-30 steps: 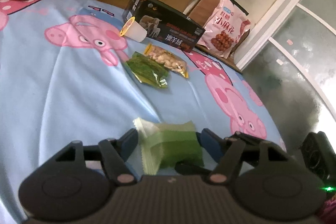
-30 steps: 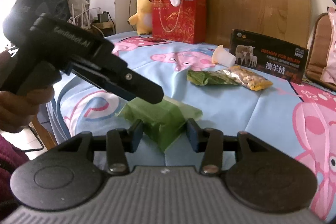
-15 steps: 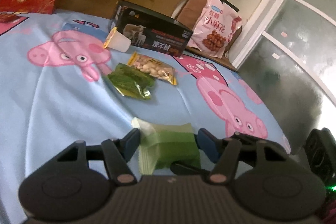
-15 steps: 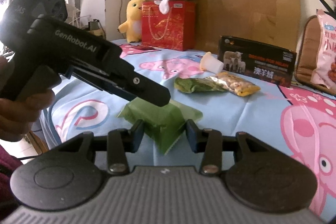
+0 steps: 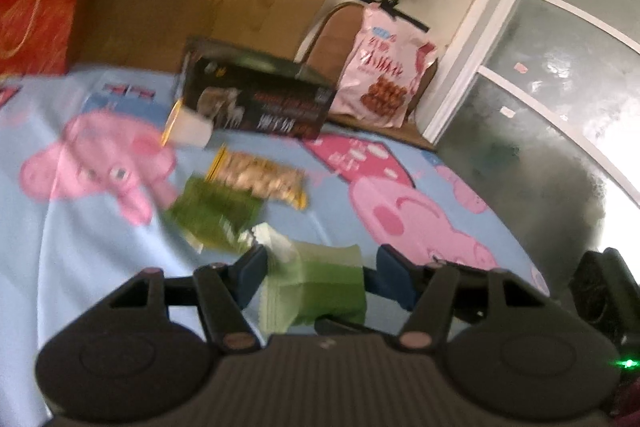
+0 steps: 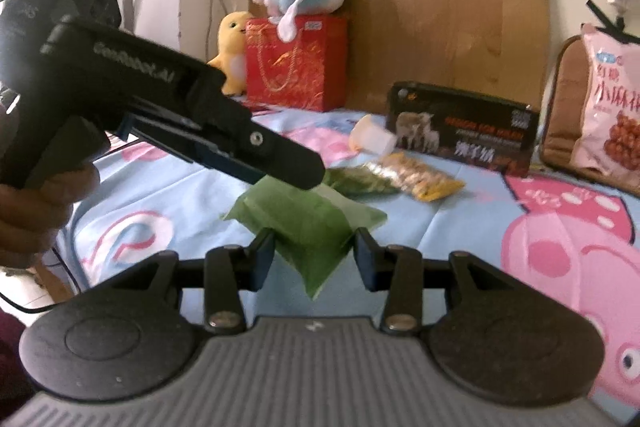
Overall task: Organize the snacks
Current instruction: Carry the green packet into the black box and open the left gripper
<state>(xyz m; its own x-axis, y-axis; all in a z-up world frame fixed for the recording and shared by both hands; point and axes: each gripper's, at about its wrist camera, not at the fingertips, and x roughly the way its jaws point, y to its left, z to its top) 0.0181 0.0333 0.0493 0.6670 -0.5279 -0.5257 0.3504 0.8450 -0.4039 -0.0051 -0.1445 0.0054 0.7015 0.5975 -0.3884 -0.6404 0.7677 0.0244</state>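
A light green snack packet is held between both grippers above the bed. My left gripper is shut on it, and my right gripper is shut on its other end. The left gripper's black body crosses the right wrist view from the left. Farther on lie a dark green packet, a yellow nut packet, a white cup on its side and a black box.
The blue pig-print bedspread covers the bed. A pink snack bag leans on a chair at the far right. A red gift bag with plush toys stands at the headboard. The floor drops off to the right.
Both grippers have carried the green packet forward, closer to the dark green and yellow packets. The grips have not changed.
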